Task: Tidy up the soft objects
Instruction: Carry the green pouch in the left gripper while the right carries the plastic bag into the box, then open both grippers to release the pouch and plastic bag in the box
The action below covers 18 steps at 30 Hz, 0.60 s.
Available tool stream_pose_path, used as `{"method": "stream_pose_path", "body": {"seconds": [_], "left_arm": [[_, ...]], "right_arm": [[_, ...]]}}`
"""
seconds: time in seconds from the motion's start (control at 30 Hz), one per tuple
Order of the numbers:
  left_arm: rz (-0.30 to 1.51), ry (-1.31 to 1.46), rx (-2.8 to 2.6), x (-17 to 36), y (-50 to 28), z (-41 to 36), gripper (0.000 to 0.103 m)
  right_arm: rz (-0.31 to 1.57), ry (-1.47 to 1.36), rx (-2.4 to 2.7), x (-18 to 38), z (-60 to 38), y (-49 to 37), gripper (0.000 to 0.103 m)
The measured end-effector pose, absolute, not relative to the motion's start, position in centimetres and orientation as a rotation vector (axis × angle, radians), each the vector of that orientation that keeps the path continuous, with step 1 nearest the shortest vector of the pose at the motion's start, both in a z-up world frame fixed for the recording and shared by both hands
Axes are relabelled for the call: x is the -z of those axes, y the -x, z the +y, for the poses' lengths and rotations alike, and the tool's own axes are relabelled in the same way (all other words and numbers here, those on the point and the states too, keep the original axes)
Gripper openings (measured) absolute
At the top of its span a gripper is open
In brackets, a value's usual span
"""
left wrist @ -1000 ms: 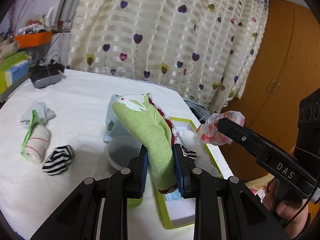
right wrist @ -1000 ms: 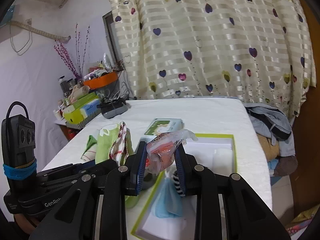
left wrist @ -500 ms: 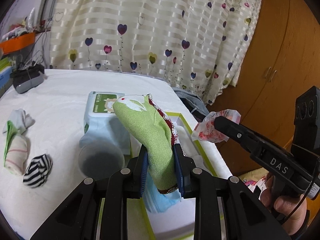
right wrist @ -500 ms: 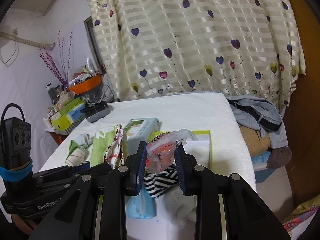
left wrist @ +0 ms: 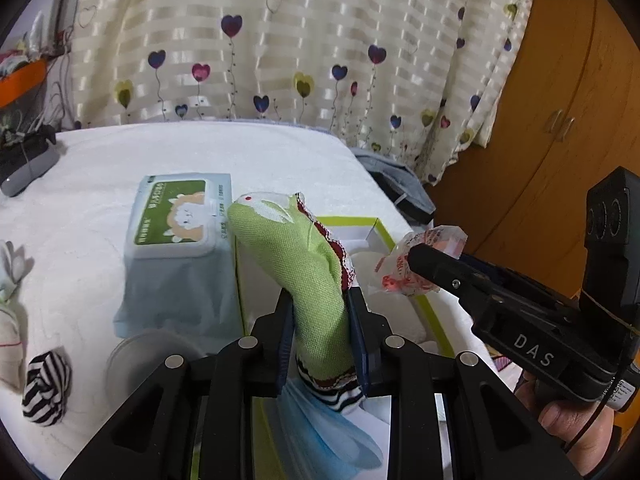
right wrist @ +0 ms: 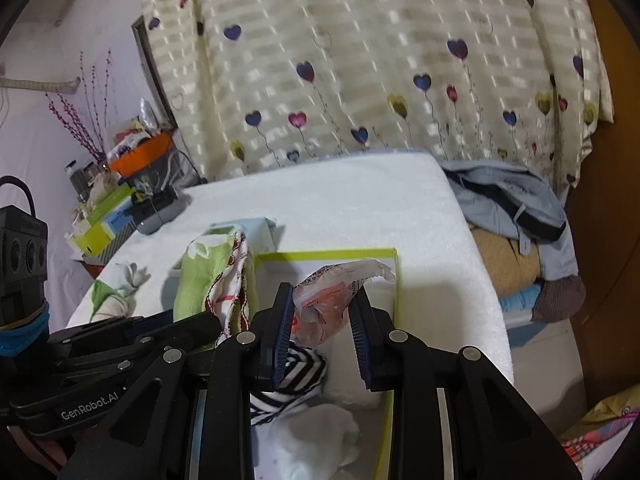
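Observation:
My left gripper (left wrist: 320, 320) is shut on a green cloth pouch (left wrist: 296, 256) with a white rabbit and red lace trim, held above the green-rimmed white box (left wrist: 430, 318). The pouch also shows in the right wrist view (right wrist: 200, 284). My right gripper (right wrist: 320, 336) is shut on a crinkled clear packet with red print (right wrist: 328, 300), held over the same box (right wrist: 394, 280). In the box lie a striped black-and-white sock (right wrist: 292, 376), a blue face mask (left wrist: 328, 432) and white soft items (right wrist: 320, 436).
A wet-wipes pack (left wrist: 176, 216) stands left of the box on the white-covered table (left wrist: 100, 152). A striped sock ball (left wrist: 44, 392), rolled white socks (left wrist: 8, 332) and a clear round lid (left wrist: 140, 364) lie at the left. Clothes (right wrist: 516, 208) pile off the table's right edge.
Both grippers have moved forward and lower over the box, still holding the pouch and the packet. The wipes pack and box look closer and larger.

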State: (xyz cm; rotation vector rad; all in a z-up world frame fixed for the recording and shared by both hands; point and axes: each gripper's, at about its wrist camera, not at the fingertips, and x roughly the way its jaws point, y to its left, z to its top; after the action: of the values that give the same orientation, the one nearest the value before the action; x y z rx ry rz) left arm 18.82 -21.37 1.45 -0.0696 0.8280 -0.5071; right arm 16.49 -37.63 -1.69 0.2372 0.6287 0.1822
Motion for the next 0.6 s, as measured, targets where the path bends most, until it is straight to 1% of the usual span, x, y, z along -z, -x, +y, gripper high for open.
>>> {"method": "stream_pose_path", "body": {"seconds": [0.2,0.27,0.33,0.37,0.5,0.6], "left_arm": [[0.849,0.055,0.508,-0.7,-20.0,-22.2,0.027],[0.856,0.052,0.502,-0.4,-20.2,-22.3,0.030],[0.860,0.053,0.508,-0.2,-20.3,-22.4,0.035],[0.861,0.056,0.510,-0.2,-20.2,-22.4,0.036],[0.856,0.063,0.502,-0.4,-20.1,-22.2,0.037],[0.842,0.074,0.503,-0.9,-19.6,-21.9,0.038]], "right_arm": [[0.688,-0.210,-0.192,2.6,-37.4,-17.7,0.030],[0.697,-0.181,-0.183,2.7,-37.2,-17.8,0.031],[0.705,-0.159,-0.169,2.9,-37.1,-17.9,0.034],[0.707,-0.158,-0.169,2.9,-37.1,-17.9,0.038],[0.703,-0.147,-0.168,2.8,-37.0,-17.6,0.044],[0.680,-0.136,-0.175,2.2,-36.8,-17.0,0.045]]}}
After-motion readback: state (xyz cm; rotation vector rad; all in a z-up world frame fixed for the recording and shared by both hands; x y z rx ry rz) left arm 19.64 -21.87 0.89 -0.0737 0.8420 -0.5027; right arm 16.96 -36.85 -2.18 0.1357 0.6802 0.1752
